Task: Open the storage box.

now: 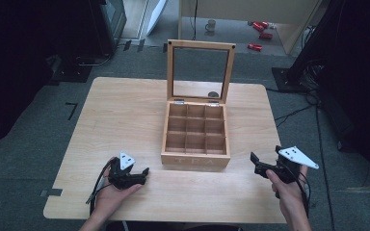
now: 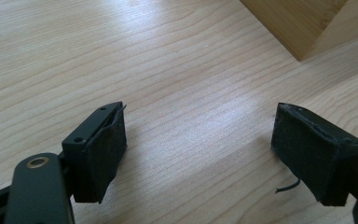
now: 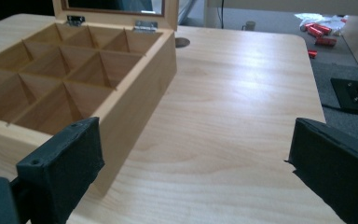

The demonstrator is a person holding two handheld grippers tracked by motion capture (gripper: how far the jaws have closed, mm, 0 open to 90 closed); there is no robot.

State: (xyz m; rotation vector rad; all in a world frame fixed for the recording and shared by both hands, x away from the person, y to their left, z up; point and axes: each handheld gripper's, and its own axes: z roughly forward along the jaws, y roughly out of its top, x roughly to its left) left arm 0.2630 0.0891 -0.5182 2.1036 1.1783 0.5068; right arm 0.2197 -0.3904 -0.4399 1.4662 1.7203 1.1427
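Wooden tea box [image 1: 195, 144]: stands at the centre of the bench [image 1: 120, 120], glazed lid [image 1: 201, 72] raised upright on two metal hinges at its 12 o'clock edge. Nine compartments in a three-by-three grid, every one empty.

Left gripper [image 1: 139, 175]: rests in the person's left hand [image 1: 113, 192] at about 8 o'clock from the box, near its front-left corner but apart from it. Jaws spread wide, nothing between them.

Right gripper [image 1: 256, 162]: held in the right hand [image 1: 289, 192] at about 4 o'clock from the box, near the bench's right edge, clear of the box. Jaws wide apart, nothing between them.

High view: whole bench, both hands, "TEA" lettering on the box front, a mug [image 1: 211, 25] and red items [image 1: 260, 33] on the floor at 12 o'clock beyond the bench.

Left gripper view: bare bench grain between the pads [image 2: 103, 156], one corner of the box [image 2: 298, 23] at 1 o'clock; the compartments are out of sight here.

Right gripper view: looks into the box [image 3: 135, 88] from its side, showing the dividers and bare compartment floors, the hinges [image 3: 144, 25], and a round grey disc [image 3: 182, 42] in the bench surface just beyond the box.
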